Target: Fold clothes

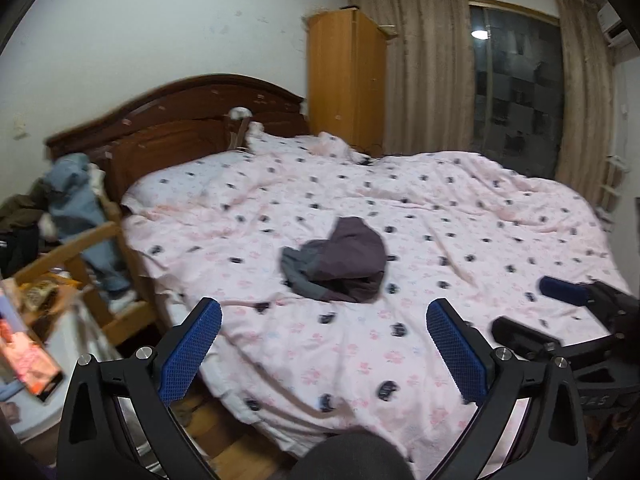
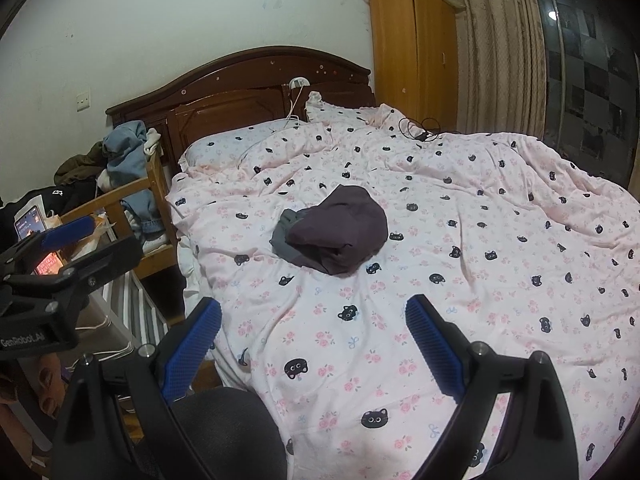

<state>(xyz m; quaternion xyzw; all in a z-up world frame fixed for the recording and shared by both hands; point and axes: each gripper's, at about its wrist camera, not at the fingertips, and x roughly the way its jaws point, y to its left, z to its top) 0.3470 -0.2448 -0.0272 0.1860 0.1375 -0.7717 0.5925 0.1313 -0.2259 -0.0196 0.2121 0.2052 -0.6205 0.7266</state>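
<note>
Your bed [image 2: 460,240] fills most of the view, spread with a soft, rumpled pink quilt [image 1: 440,216] printed with small roses and black cat faces. Behind it curves an arched dark wooden headboard [image 2: 248,76], chipped in places, with a tall smooth orange-brown cabinet [image 1: 346,76] and ribbed beige curtains [image 2: 496,48] alongside. At the bedside a wooden-framed chair [image 2: 120,200] carries limp blue denim [image 2: 128,156]. The folded garment [image 2: 336,232], a rounded plum-coloured bundle with a grey edge showing, lies on the quilt near the middle of the bed, well ahead of both tools. Your left gripper [image 1: 324,348] and right gripper [image 2: 314,344] each stand wide apart, knurled blue pads [image 2: 192,356] holding nothing.
</note>
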